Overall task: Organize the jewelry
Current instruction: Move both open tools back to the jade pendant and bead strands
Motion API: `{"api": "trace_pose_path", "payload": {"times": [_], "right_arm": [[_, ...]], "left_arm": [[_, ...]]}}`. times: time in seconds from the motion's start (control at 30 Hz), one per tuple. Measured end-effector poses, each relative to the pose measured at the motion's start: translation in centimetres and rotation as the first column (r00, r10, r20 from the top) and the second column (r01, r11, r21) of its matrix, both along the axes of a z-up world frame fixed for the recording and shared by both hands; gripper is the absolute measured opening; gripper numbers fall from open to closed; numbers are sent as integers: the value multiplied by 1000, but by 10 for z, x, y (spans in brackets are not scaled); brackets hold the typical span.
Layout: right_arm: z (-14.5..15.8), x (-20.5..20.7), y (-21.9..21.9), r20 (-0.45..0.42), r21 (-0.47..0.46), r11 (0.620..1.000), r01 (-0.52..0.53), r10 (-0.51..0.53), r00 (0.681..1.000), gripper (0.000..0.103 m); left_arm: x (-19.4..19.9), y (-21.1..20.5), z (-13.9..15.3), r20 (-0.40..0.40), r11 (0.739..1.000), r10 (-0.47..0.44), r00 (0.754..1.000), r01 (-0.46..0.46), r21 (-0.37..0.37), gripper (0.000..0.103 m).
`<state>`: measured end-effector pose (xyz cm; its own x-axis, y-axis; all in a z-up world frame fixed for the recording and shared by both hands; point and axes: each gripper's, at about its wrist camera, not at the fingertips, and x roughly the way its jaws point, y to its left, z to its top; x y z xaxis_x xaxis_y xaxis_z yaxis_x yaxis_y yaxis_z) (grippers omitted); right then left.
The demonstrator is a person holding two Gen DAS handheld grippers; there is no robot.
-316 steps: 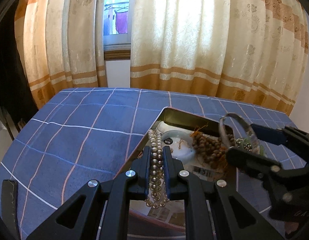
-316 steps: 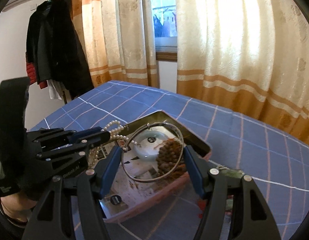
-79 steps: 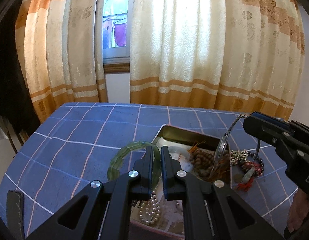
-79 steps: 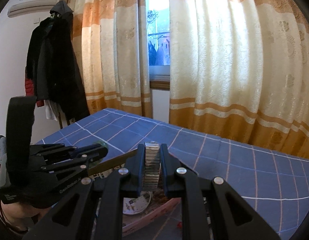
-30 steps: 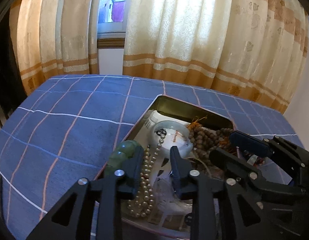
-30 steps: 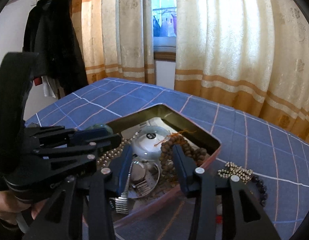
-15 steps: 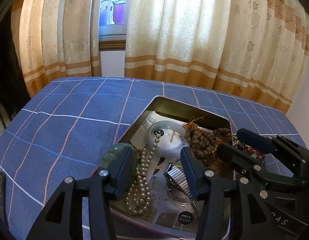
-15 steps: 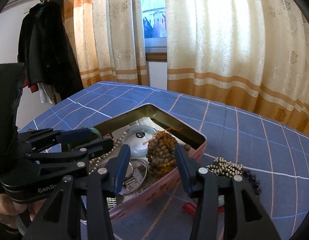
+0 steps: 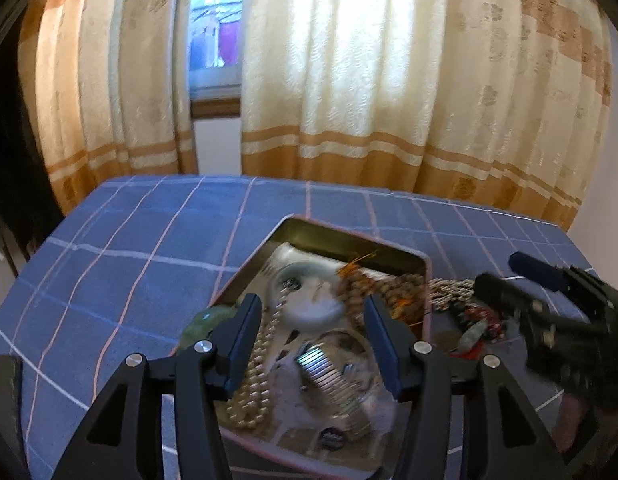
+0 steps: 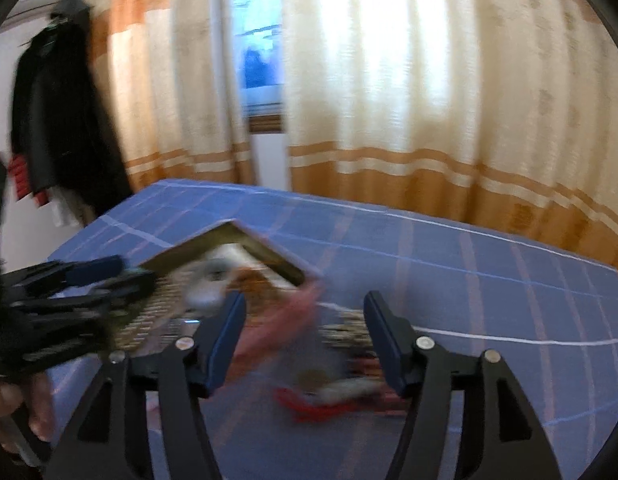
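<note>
Jewelry tin (image 9: 423,264) on the blue checked cloth (image 9: 129,248), holding pearl strand (image 9: 255,364), metal watch band (image 9: 323,372), brown beads (image 9: 365,284) | left gripper (image 9: 315,340) above tin, jaws apart, nothing gripped | right gripper (image 10: 305,328) jaws just widened, nothing between, over blurred loose pieces (image 10: 341,392) beside tin
</note>
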<state>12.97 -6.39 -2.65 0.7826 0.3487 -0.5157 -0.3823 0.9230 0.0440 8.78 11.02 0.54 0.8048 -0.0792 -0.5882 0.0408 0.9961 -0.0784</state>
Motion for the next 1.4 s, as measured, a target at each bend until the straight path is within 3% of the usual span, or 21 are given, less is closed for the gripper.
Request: {"api": "trace_pose_path", "payload": {"times": [0.27, 0.43, 0.5, 0.73, 0.83, 0.93, 1.0, 1.03, 1.07, 1.23, 1.4], "right_arm": [[-14, 18, -74, -67, 0, 986, 167, -166, 984, 66], [-21, 22, -96, -120, 33, 979, 201, -196, 973, 66], [-20, 21, -101, -124, 47, 976, 211, -204, 971, 74], [-19, 17, -103, -134, 60, 976, 207, -198, 971, 76], [-20, 17, -101, -131, 54, 978, 202, -193, 972, 76], [-21, 16, -98, -132, 55, 979, 196, -187, 973, 76], [-22, 15, -95, -131, 53, 980, 190, -182, 975, 76], [-23, 15, -94, -131, 50, 981, 189, -181, 975, 76], [-23, 15, -93, -132, 49, 981, 186, -178, 975, 76], [-26, 15, -92, -139, 43, 981, 188, -180, 974, 76], [-27, 16, -94, -143, 45, 980, 192, -184, 972, 76]], "left_arm": [[14, -61, 2, -8, 994, -105, 994, 105, 27, 54], [15, -105, -10, -35, 982, -175, 984, 177, 71, 54], [13, -119, -16, -42, 975, -196, 980, 200, 97, 54], [6, -145, -31, -73, 949, -266, 961, 275, 157, 54], [4, -148, -37, -102, 937, -299, 949, 312, 155, 38], [3, -149, -48, -148, 927, -326, 934, 347, 145, 32], [5, -148, -55, -179, 925, -328, 928, 354, 141, 21], [4, -146, -55, -182, 928, -327, 927, 351, 122, 7], [4, -144, -54, -180, 931, -319, 931, 343, 124, 0], [7, -130, -50, -151, 946, -264, 953, 286, 154, 0], [13, -103, -43, -113, 962, -223, 968, 237, 136, 0]]}}
